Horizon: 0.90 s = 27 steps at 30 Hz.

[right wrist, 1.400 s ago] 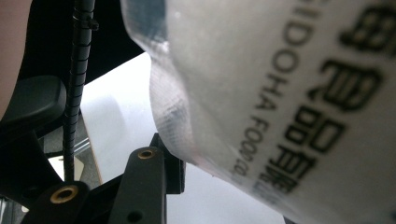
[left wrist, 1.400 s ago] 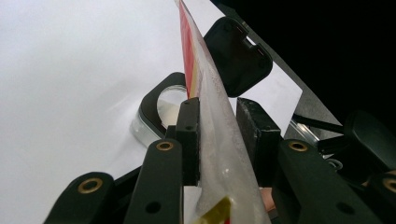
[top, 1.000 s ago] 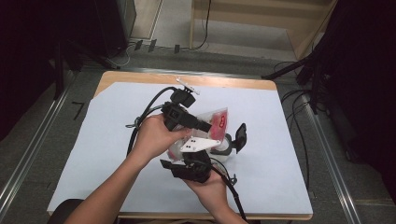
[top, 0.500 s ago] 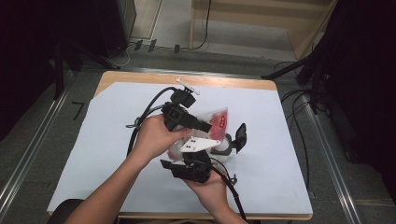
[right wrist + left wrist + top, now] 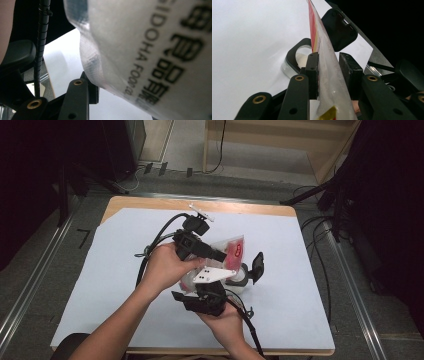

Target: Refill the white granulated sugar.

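White sheet (image 5: 115,270) over wooden table (image 5: 240,207); dark cabinet (image 5: 107,150), perhaps.

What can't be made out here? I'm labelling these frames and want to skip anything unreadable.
- Red-and-clear plastic food packet: in the high view the hands and both claws cover most of it; its print is too small.
- Packet's black print, right claw view: blurred and cut off by the frame edge.
- Right claw's second jaw: hidden behind the packet there.
- Clear round jar with open black flip lid: contents hidden by the left claw and packet.
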Available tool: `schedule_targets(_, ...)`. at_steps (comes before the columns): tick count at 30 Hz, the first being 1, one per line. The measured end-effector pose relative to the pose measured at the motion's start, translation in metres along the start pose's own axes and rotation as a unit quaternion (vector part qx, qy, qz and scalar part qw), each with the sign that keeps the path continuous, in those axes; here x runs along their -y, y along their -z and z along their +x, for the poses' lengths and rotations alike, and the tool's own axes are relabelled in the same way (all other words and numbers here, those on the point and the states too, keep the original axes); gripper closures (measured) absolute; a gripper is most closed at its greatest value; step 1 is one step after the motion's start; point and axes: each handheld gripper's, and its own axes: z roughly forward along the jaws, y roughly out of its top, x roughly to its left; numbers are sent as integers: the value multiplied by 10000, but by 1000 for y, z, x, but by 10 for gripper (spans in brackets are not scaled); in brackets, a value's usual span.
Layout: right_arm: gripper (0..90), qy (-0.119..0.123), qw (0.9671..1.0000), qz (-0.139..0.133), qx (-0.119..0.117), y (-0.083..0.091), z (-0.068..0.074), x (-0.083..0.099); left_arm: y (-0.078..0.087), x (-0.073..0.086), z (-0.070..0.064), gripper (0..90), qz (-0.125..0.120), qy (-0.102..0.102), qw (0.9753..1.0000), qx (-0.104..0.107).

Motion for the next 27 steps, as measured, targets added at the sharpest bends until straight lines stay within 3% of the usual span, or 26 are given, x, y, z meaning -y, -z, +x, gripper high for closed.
schedule_targets(20,622,28,10000,-9,-6,-1,1,-1,2,-1,0,716,1,-42,10000,-50)
schedule_targets(27,632,-10,10000,-28,-74,-3,-1,-5,6,-1,1,713,-115,-48,9997,-197)
